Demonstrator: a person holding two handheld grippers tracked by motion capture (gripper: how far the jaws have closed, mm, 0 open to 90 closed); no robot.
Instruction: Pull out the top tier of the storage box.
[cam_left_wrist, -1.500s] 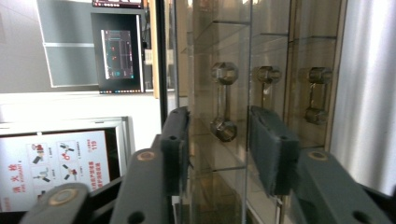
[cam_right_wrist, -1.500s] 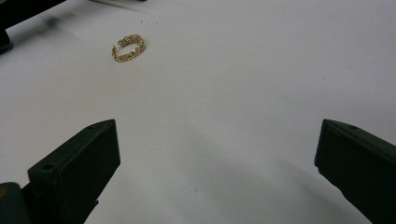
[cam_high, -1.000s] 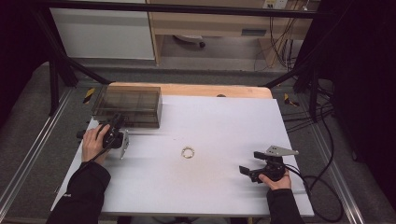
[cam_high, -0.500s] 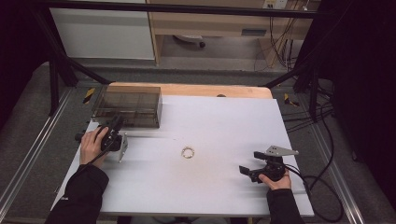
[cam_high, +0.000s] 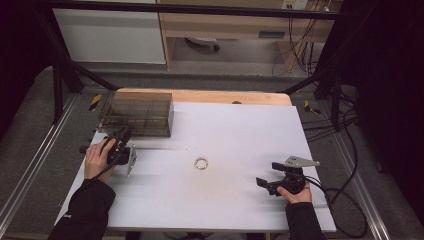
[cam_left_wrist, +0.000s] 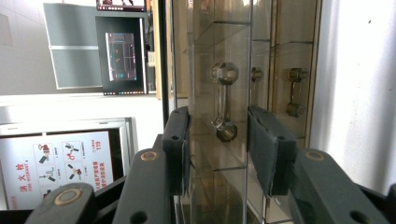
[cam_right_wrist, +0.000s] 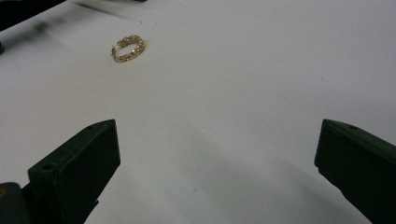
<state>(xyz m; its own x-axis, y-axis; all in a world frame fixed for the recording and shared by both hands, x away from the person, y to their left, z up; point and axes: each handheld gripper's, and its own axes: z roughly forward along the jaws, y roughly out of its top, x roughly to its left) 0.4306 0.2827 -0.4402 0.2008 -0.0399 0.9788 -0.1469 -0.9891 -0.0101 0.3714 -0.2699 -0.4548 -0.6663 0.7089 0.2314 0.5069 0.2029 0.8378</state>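
At the left of the high view, the left claw (cam_high: 125, 134) is seen held in a hand (cam_high: 96, 159) just in front of the smoked clear drawer box (cam_high: 136, 113), which stands at the upper left of the white tabletop (cam_high: 235, 130). In the left gripper view, the jaws are seen standing apart on either side of a metal drawer handle (cam_left_wrist: 222, 108), near it but not closed on it; the box front fills the space directly ahead, and two further handles (cam_left_wrist: 295, 91) are seen behind the clear walls at the right of that frame. The box lies close to the tabletop's far left edge, beyond which a wooden strip (cam_high: 200, 95) and grey floor are visible. In the middle of the high view, a small gold bracelet (cam_high: 201, 163) lies alone on the bare white surface, well apart from both claws, with open room on every side. At the lower right, the right claw (cam_high: 262, 183) is held low over the tabletop, near the front edge, with a cable (cam_high: 345, 200) trailing off the right edge. In the right gripper view its jaws are seen spread wide, holding nothing, and the bracelet (cam_right_wrist: 127, 48) is seen at the upper left, well ahead of them across unobstructed surface.
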